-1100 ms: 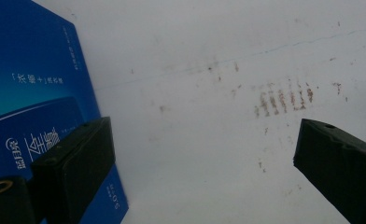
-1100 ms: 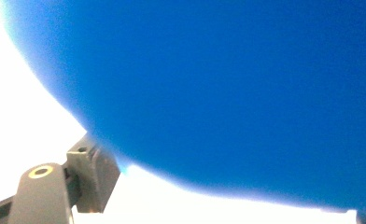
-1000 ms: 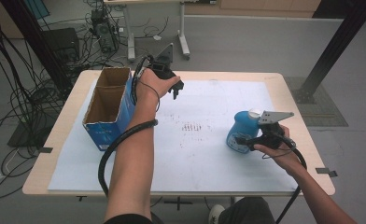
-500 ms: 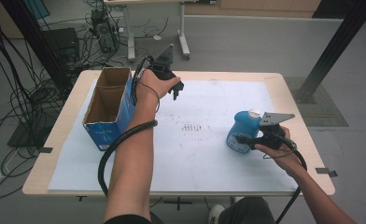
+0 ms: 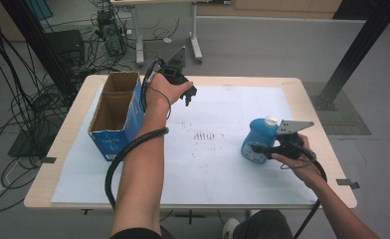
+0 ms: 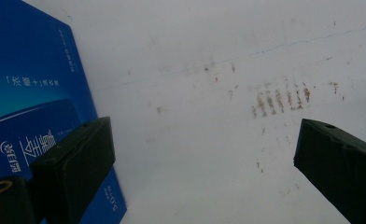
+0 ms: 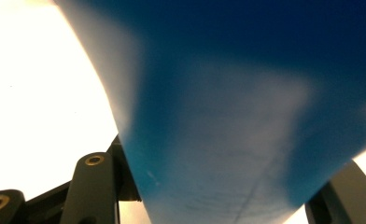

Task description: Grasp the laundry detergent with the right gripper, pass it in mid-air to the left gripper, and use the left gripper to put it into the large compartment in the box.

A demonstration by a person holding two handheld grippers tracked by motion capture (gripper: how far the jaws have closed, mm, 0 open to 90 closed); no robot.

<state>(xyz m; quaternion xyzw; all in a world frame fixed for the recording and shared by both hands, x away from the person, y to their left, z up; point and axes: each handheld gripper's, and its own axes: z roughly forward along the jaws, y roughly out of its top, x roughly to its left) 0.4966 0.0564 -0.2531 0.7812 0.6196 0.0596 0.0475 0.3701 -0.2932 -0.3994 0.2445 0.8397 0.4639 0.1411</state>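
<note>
A blue bottle with a white cap stands on the white sheet at the right. My right gripper reaches it from the right at its lower body. Its jaws have just been closing with the bottle between them and now press its sides. The right gripper view has the blue bottle blurred and close, between the jaws of the right gripper. My left gripper hangs open over the sheet just right of an open blue cardboard box. The left gripper holds nothing, and the box is beside its left jaw.
A white sheet covers most of the wooden table, with brown smudges at its middle. Cables, a desk frame and a black post stand on the floor beyond the table.
The right gripper's jaws have drawn in against the blue bottle. Both hands, the bottle and the box stay where they were.
</note>
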